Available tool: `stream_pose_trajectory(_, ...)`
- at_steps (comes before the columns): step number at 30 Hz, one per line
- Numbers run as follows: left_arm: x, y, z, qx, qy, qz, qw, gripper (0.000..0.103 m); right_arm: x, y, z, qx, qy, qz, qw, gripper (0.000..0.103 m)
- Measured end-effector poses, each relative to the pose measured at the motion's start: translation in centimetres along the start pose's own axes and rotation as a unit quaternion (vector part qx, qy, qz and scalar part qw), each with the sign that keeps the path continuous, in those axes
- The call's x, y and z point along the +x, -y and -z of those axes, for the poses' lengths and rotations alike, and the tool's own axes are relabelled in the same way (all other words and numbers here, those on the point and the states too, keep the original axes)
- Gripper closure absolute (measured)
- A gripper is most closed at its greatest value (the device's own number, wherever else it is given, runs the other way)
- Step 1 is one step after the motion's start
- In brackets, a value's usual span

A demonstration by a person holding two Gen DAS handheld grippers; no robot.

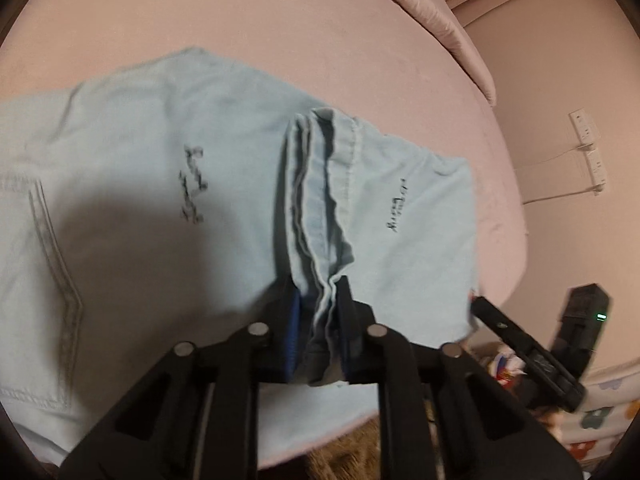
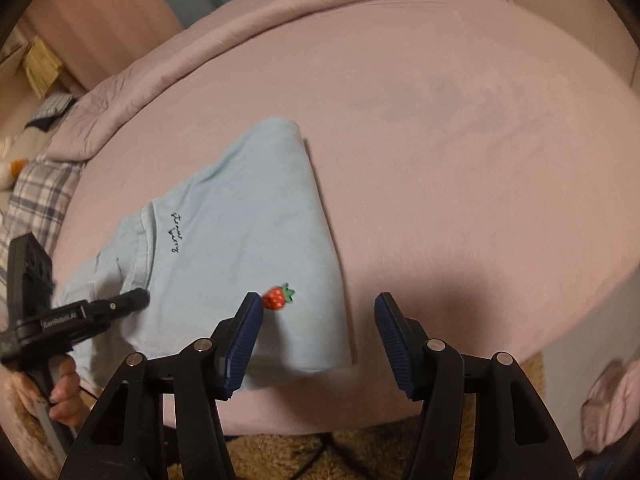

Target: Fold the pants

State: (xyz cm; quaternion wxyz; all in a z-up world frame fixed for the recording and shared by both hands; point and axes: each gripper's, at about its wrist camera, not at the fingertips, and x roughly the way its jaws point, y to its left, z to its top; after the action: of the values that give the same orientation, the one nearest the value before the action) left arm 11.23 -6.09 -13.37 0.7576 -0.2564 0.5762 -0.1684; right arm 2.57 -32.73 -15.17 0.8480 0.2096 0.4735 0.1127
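On the pink bed (image 2: 460,160) the light blue pants (image 2: 248,248) lie near the front edge, already doubled over so that the folded edge runs away from us on the right side. Our left gripper (image 1: 320,320) has its fingers clenched on a bunched stack of hems, which stands up from the flat cloth below it. Our right gripper (image 2: 318,334) hovers low over the near right corner of the pants with its fingers released and nothing between them; a small strawberry patch (image 2: 278,297) shows just beside the left fingertip. We judge that we are mid-fold, carrying the leg ends across toward the waist. The next move calls for laying the hems down square on the upper part, then smoothing the fold with the free gripper.
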Motion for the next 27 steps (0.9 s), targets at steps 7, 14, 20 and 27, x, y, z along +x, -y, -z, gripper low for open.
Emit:
stream_pose_trajectory(7,-1.3,-0.3,1.8,0.004,0.009,-0.018,0.9998,0.091,0.2,-0.8,0.3,-0.019,-0.019,-0.017,1.000,0.061)
stream_pose_trajectory(14,-0.7,0.7,2.1,0.042,0.023,-0.058,0.9972,0.091,0.7,-0.7,0.2,-0.017,-0.014,0.004,1.000,0.087)
stream_pose_trajectory(20,-1.4,-0.3,2.4,0.040,0.018,-0.055,0.9975,0.085,0.6,-0.2,0.5,-0.012,-0.014,0.006,1.000,0.088)
stream_pose_trajectory(27,-1.4,-0.9,2.8,0.027,0.018,-0.048,0.9983,0.085,1.1,0.1,0.2,-0.013,-0.018,0.008,1.000,0.088)
